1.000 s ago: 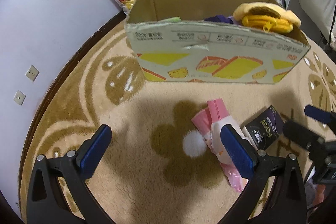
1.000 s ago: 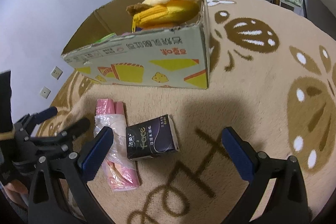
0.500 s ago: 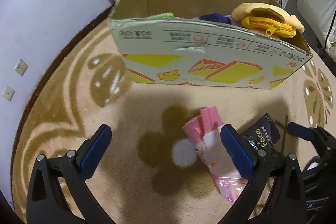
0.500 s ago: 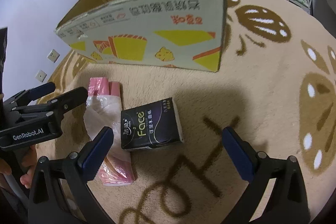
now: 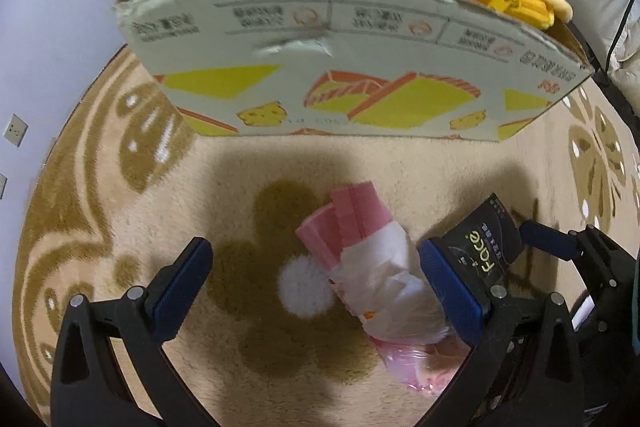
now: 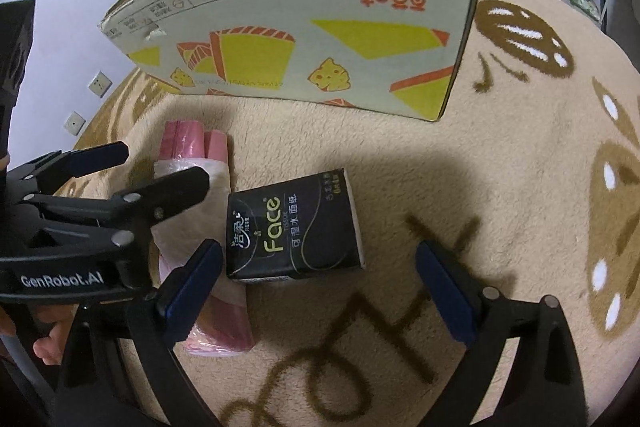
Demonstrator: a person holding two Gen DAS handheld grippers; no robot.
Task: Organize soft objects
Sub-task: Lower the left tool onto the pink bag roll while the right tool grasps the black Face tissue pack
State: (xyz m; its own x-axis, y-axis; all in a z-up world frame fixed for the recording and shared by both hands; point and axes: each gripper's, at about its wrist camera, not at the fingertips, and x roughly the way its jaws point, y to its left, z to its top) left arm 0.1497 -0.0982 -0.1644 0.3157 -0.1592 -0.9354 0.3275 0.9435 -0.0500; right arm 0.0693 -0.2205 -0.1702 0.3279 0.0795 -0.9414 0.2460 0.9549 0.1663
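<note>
Your left gripper [image 5: 316, 287] is spread wide over the pink bag bundle [image 5: 376, 267] on the carpet [image 5: 240, 187]. Your right gripper [image 6: 318, 291], also spread, frames the Face tissue pack [image 6: 294, 227] lying before the cardboard box [image 6: 304, 39].

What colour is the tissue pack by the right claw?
Black tissue pack with yellow-green "Face" lettering, clearest in the right wrist view.

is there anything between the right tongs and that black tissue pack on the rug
Nothing visible. The right tongs are open, and the black tissue pack lies flat on the rug just ahead of them. The pink bag lies beside the pack, not in the path.
</note>
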